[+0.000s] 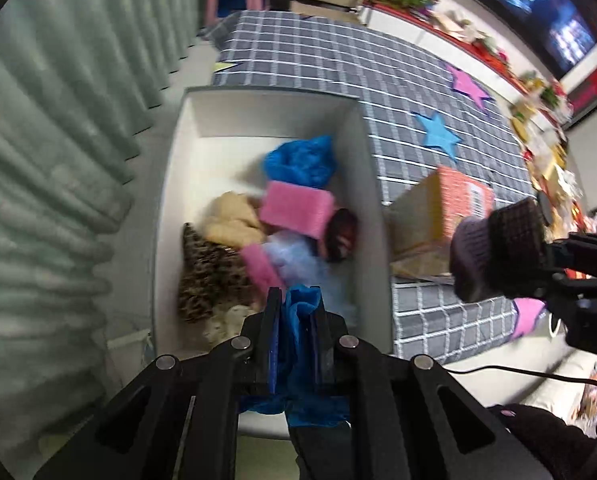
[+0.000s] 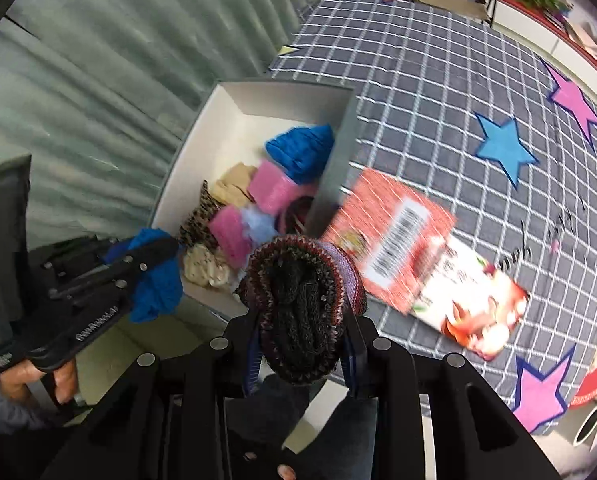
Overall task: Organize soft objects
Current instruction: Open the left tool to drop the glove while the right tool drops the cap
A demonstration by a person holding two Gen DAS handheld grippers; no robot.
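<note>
My left gripper is shut on a crumpled blue cloth and holds it over the near end of a white open box. The box holds a blue knit item, pink sponges, a beige cloth, a leopard-print cloth and a dark red item. My right gripper is shut on a dark knitted hat with a purple band, held above the box's near right corner. The left gripper with the blue cloth shows at the left of the right wrist view.
The box stands at the edge of a grey checked cloth with blue and pink stars. A red carton and a printed packet lie right of the box. Green curtains hang on the left.
</note>
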